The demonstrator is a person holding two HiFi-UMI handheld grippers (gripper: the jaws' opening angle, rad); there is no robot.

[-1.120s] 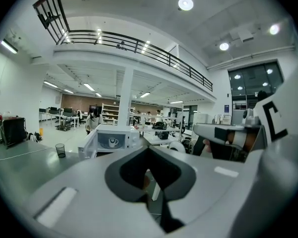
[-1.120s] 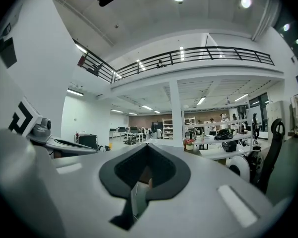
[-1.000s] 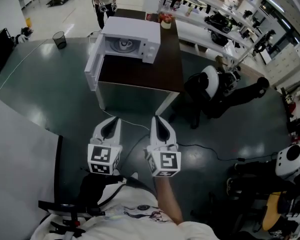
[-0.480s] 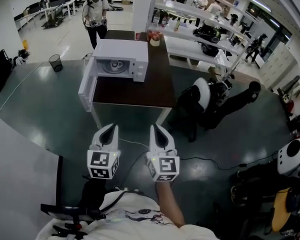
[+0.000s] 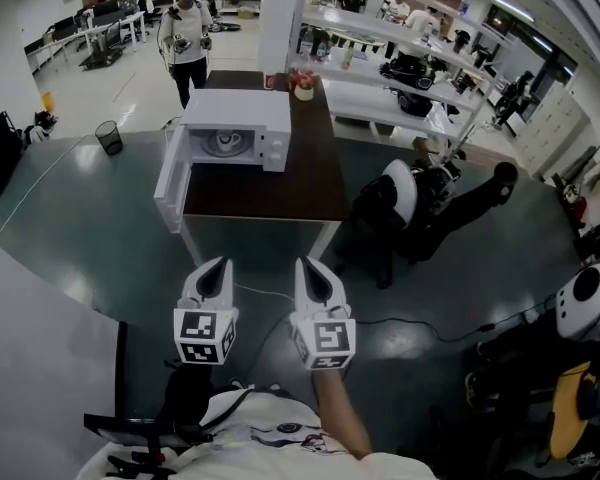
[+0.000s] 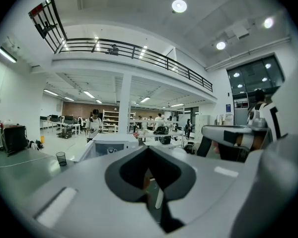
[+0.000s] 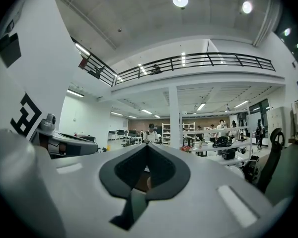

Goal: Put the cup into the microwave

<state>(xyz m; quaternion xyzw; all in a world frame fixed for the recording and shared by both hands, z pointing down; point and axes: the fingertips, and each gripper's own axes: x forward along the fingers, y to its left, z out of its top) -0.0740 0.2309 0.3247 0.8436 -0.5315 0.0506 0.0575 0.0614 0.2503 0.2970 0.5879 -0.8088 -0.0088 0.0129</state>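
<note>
With left tongs point(image 5: 218, 264) and right tongs point(image 5: 308, 264) both pressed together and empty, you could clip the open door point(image 5: 170, 180) of the microwave point(image 5: 238, 111) and jolt the cup point(image 5: 227, 145) inside.

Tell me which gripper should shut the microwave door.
Left, probably: the open door hangs on the side of the left gripper. The right gripper would have to cross over. Both are shut, empty and far off.

Head, left gripper views: distant microwave point(image 5: 238, 111)
</note>
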